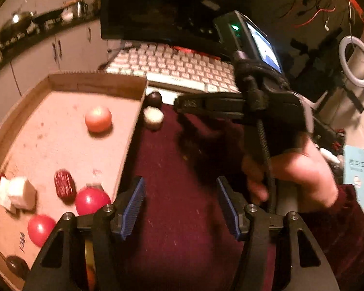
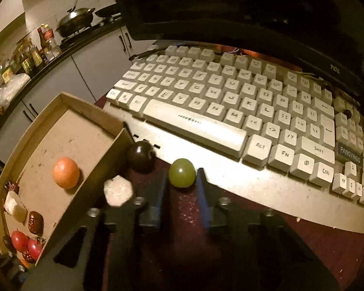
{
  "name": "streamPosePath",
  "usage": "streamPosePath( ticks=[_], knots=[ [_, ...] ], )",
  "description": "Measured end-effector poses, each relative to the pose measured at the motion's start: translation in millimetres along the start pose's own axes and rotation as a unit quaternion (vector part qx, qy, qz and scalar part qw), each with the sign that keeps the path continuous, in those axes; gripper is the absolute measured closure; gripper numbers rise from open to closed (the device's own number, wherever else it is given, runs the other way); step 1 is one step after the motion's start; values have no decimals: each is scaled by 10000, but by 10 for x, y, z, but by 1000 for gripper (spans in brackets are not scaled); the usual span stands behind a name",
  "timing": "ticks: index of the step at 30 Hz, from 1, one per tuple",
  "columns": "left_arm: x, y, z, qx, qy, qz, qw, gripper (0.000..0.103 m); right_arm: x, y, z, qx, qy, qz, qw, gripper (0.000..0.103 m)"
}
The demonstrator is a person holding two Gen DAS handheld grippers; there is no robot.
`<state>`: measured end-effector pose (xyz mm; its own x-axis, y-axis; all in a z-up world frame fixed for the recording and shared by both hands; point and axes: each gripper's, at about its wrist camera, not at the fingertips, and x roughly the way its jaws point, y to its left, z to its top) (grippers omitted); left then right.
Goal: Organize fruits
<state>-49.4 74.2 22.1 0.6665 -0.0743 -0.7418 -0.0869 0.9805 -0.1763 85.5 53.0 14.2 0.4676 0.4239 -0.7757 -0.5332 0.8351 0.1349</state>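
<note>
The left wrist camera sits behind the left gripper (image 1: pixel 180 208), tilted down at close range over the dark red table cover (image 1: pixel 182 157), with the cardboard tray (image 1: pixel 131 131) to its left and the right hand (image 1: pixel 301 177) holding the other tool to its right. The right wrist camera sits behind the right gripper (image 2: pixel 182 186), also tilted down and close, facing the white keyboard (image 2: pixel 230 111) that lies across the frame. Both views share the tray, the keyboard, the monitor (image 1: pixel 157 7) behind it and the kitchen counter (image 2: pixel 24 68) at upper left.
</note>
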Motion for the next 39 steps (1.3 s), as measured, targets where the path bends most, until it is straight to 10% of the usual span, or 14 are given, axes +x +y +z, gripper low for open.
streamPosePath(
  ticks=[12,32,39],
  knots=[
    [139,101,218,-112,-181,-308,9993,48,-334,-618,-83,861,-40,390,9955,80],
    [701,-181,632,80,-253,894,9956,45,-905,-1184,-366,1562,-474,677,9843,80],
    [718,-244,610,-150,-381,617,9973,34,-1025,-1306,-369,1772,-669,718,9793,80]
  ],
)
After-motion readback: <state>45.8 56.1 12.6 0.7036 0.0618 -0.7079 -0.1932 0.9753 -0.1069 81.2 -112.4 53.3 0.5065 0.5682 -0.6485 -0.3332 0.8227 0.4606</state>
